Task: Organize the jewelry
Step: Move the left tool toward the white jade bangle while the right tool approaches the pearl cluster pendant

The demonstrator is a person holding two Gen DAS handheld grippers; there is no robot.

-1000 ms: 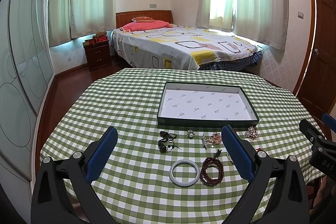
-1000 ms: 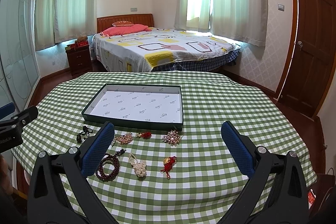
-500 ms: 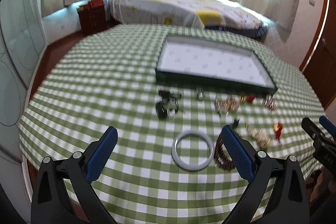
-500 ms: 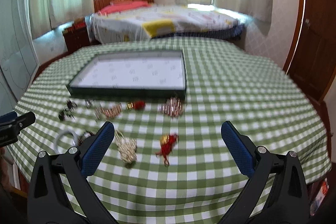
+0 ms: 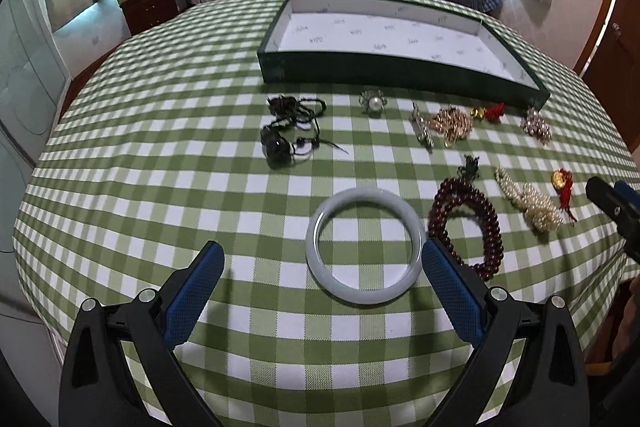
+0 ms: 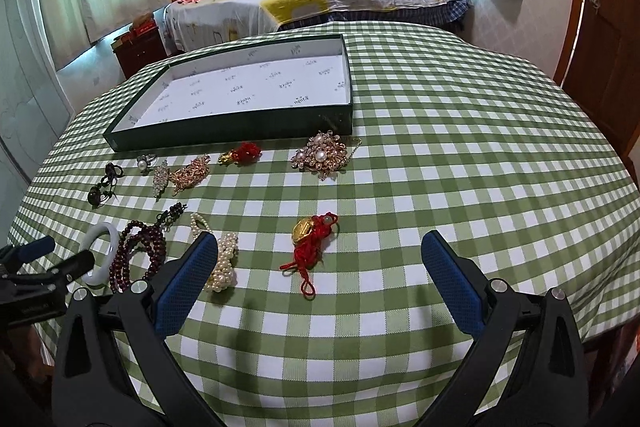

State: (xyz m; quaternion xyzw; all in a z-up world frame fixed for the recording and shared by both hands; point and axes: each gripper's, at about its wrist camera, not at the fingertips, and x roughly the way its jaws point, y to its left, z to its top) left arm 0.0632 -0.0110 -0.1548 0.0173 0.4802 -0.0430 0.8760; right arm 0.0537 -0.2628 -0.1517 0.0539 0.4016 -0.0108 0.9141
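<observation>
1. Dipping down toward the bench (image 5: 168,187), both tools have come much closer to the jewelry than they were a second ago.
2. The left hand-held gripper (image 5: 320,277) is wide open and holds nothing. The pale bangle (image 5: 364,245) lies flat just ahead, between its blue fingers (image 5: 196,289).
3. The right hand-held gripper (image 6: 318,277) is wide open too, and empty. The red tassel charm (image 6: 310,245) sits on the cloth just ahead of it, with the pearl bracelet (image 6: 222,261) beside its left finger.
4. The green tray (image 5: 384,71) is still bare inside. All the pieces, like the dark bead bracelet (image 5: 466,223) and the pearl ring (image 5: 373,102), lie on the bench in front of it.
5. I think the first pick-ups are about to start, bangle and charm first.
</observation>
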